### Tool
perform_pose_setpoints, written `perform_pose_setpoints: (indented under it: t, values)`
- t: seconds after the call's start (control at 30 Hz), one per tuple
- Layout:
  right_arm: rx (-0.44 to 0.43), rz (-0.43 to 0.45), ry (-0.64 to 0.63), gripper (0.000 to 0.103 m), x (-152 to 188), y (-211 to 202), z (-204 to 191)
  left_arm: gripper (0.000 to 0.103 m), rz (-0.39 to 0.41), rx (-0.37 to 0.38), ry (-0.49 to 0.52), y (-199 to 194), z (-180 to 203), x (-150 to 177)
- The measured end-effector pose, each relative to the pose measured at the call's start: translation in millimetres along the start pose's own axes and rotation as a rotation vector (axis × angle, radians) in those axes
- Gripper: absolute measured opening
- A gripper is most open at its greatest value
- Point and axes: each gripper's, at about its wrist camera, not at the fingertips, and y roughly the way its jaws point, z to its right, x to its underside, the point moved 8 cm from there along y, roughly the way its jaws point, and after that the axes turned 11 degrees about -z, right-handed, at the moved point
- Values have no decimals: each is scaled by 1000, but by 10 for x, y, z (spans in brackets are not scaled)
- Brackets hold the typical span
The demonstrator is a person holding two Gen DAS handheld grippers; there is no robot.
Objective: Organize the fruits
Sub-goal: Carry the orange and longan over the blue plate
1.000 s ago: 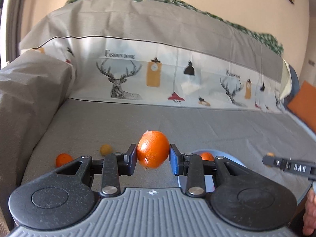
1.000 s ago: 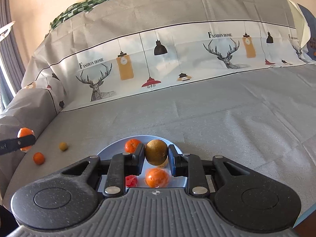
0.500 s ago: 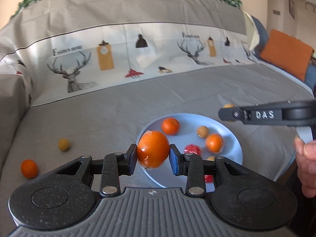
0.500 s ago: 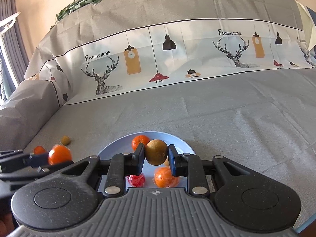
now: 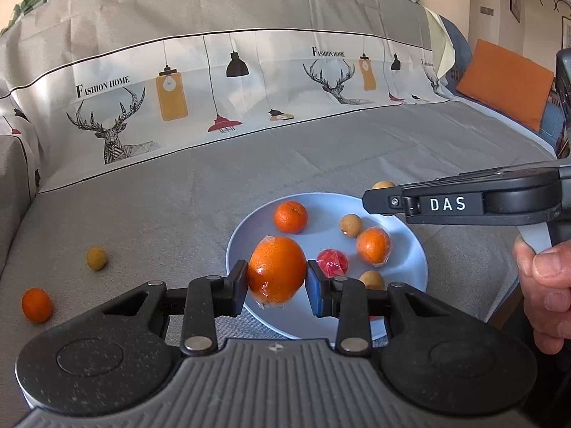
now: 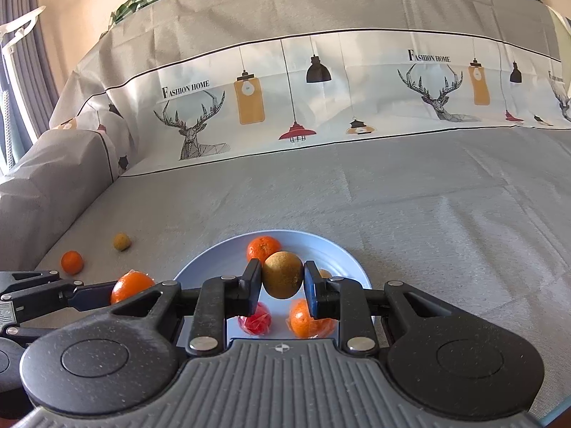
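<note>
- My left gripper (image 5: 276, 283) pinches a wrapped orange (image 5: 276, 274) between its two pads, low and centre in the left wrist view, in front of the near left rim of the blue plate (image 5: 414, 246).
- My right gripper (image 6: 282, 287) is clamped on a brown round fruit (image 6: 282, 274), low and centre in the right wrist view, in front of the plate's middle.
- In the left wrist view the plate holds a bare mandarin (image 5: 290, 216) toward its far side, a small tan fruit (image 5: 351, 225) to the right of that, a wrapped mandarin (image 5: 373, 246) nearer still, a red wrapped fruit (image 5: 332, 261) just right of my held orange, and another small tan fruit (image 5: 372, 280) partly hidden behind my right-hand finger.
- The right gripper crosses the right of that frame above the plate, black, lettered "DAS", with my right hand (image 5: 546, 285) at the lower right edge.
- Left of the plate, well apart from it, a small tan fruit (image 5: 96, 258) and a small mandarin (image 5: 36, 305) lie on the grey cover (image 5: 160, 214) in the lower left.
- Behind runs the sofa back with its printed band of deer and lamps (image 5: 228, 89); an orange cushion (image 5: 503, 83) sits at the upper right.
</note>
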Motion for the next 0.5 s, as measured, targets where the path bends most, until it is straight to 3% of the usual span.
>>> perform_pose_setpoints:
  t: [0.5]
  values:
    - [-3, -12, -32, 26, 22, 17, -58, 38, -6, 8, 31, 33, 42, 0]
